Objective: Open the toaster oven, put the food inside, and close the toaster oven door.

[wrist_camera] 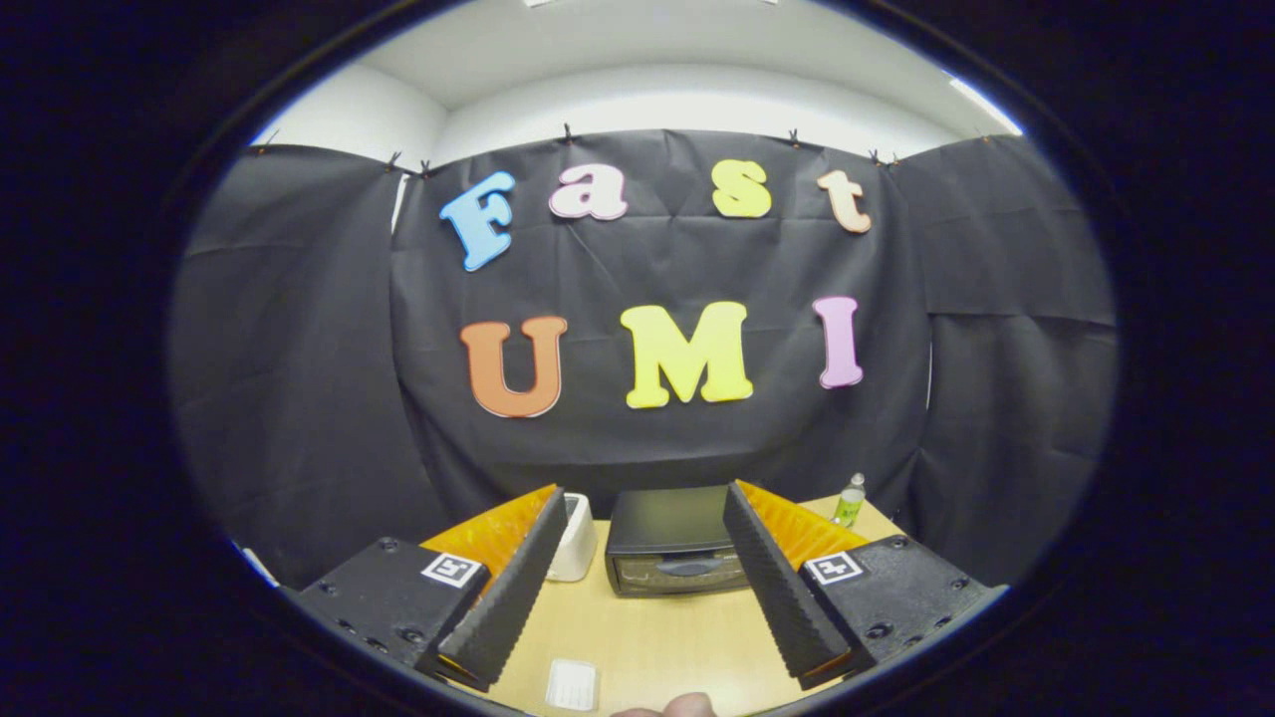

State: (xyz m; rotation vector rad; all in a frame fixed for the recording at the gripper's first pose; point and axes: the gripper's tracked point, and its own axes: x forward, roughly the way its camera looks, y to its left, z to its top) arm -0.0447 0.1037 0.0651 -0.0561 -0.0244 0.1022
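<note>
One toaster oven (669,543) door closed, beyond wide-open empty claw (642,536), white tray (572,684) nearer.

Bright overhead ceiling light, sharp focus in the middle, strong fisheye bending near the rim.

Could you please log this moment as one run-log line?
gripper: open, holding nothing | toaster oven: door closed, beyond the fingers | white tray: on table | stage: approach
</note>
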